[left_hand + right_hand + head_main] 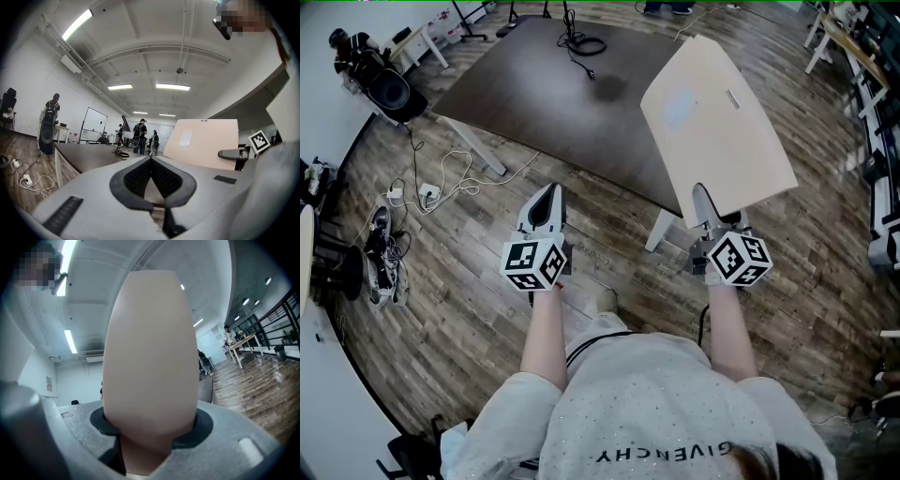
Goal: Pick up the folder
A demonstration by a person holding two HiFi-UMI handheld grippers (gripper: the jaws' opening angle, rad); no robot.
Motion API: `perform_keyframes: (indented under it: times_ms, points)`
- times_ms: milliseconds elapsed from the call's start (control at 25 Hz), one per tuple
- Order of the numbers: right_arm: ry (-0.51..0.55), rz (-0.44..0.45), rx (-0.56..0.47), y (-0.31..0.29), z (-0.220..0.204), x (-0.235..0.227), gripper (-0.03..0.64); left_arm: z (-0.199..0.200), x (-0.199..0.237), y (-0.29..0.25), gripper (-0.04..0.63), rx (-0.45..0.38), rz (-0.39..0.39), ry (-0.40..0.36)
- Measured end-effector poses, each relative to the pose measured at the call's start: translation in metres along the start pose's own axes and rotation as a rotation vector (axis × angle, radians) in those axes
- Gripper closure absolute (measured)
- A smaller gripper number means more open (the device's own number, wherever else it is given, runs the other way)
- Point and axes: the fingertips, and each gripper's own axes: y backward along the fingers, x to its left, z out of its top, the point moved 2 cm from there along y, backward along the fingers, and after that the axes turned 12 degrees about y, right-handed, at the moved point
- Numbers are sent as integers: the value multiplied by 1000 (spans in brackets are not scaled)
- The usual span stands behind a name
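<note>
My right gripper point(705, 208) is shut on the near edge of a beige folder point(712, 117), which it holds level in the air over the right end of the dark table point(534, 94). In the right gripper view the folder point(150, 366) fills the middle and sits clamped between the jaws of the right gripper point(149, 430). The left gripper view shows the folder point(202, 143) off to the right, with the right gripper's jaw point(233, 153) on it. My left gripper point(546, 202) hovers over the floor left of the folder, shut with nothing in it; its pads point(140, 176) meet at the tips.
A black cable point(581, 45) lies coiled on the table. A speaker point(392, 92) and tangled cords with a power strip point(427, 194) are on the wooden floor at left. Several people point(138, 135) stand far off by a whiteboard point(93, 124). Desks line the right side.
</note>
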Motion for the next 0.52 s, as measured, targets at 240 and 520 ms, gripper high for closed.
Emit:
perform_keyframes:
  times_ms: [240, 520]
  points:
    - [1, -5, 5, -8, -2, 0, 351, 0, 7, -6, 597, 9, 3, 5]
    - [-2, -12, 6, -14, -5, 0, 351, -3, 13, -10, 597, 15, 5, 9]
